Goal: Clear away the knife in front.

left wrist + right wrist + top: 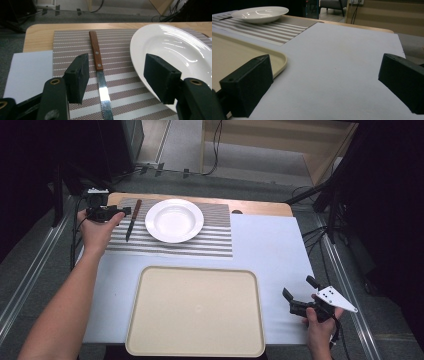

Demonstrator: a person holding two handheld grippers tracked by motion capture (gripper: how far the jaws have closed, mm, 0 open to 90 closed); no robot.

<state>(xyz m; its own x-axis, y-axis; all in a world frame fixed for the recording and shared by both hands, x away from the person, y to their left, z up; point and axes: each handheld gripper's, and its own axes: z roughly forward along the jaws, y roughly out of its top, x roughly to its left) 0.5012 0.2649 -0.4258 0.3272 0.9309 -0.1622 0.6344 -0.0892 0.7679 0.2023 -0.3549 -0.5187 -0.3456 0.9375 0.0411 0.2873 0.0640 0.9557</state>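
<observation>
A table knife (132, 220) with a brown wooden handle (96, 50) and a serrated blade lies on a striped placemat (215, 242), just left of a white deep plate (174, 220). My left gripper (124, 211) hovers at the knife's handle end with its jaws apart. In the left gripper view the blade (103, 92) runs between the two pads (77, 77), nearer the left one, and neither pad touches it. The right pad stands over the plate's rim (140, 65). My right gripper (298, 287) rests at the table's near right, open and empty (324, 82).
A large beige tray (195, 310) lies empty at the front centre, its rounded corner (279, 60) close to my right gripper. A pale grey sheet (270, 255) covers the table, with the wooden tabletop edge (260, 207) behind. Floor and cables lie beyond.
</observation>
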